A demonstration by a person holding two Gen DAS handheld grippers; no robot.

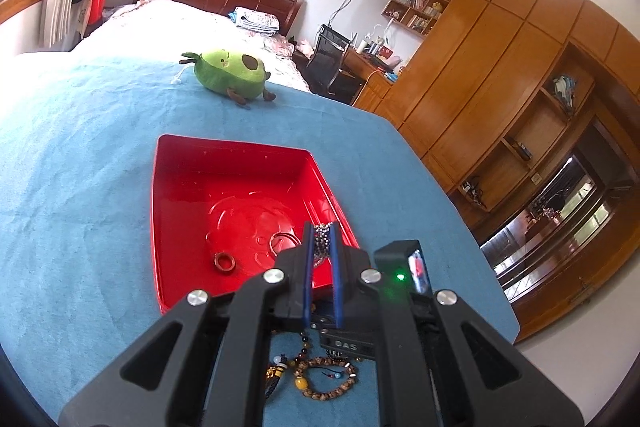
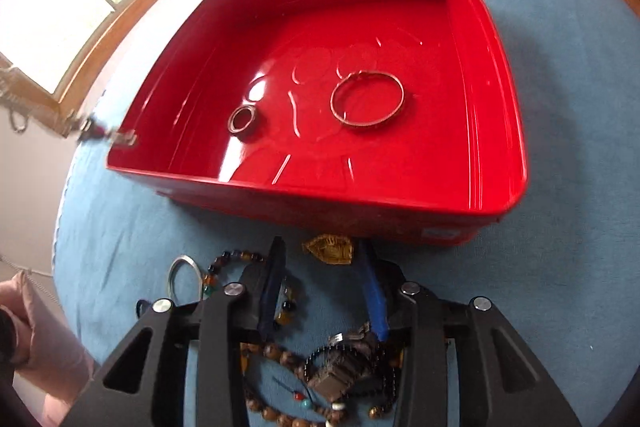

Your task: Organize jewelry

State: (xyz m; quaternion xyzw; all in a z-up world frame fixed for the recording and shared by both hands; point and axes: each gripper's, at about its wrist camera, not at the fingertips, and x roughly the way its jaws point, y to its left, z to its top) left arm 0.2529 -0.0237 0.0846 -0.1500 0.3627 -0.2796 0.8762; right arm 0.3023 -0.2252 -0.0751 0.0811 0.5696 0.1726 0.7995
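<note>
Lying limp and snag-prone on the desk just before the red tray [image 2: 320, 187], the beaded bracelets [image 2: 280, 415] are best pinched across one strand by the right hand-held gripper [image 2: 324, 267], parted and empty above them, while the left hand-held gripper [image 1: 322, 235] is clamped on a dark bead string [image 1: 321, 241].

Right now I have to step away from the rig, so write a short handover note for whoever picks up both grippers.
Left gripper: shut on a dark bead strand, held over the red tray.
Right gripper: open, holding nothing, above the jewelry pile on the blue cloth.
Done: small ring and gold bangle lie in the tray.
Left: the strand, then the watch, bead bracelets, silver ring and gold leaf piece before the tray.
</note>
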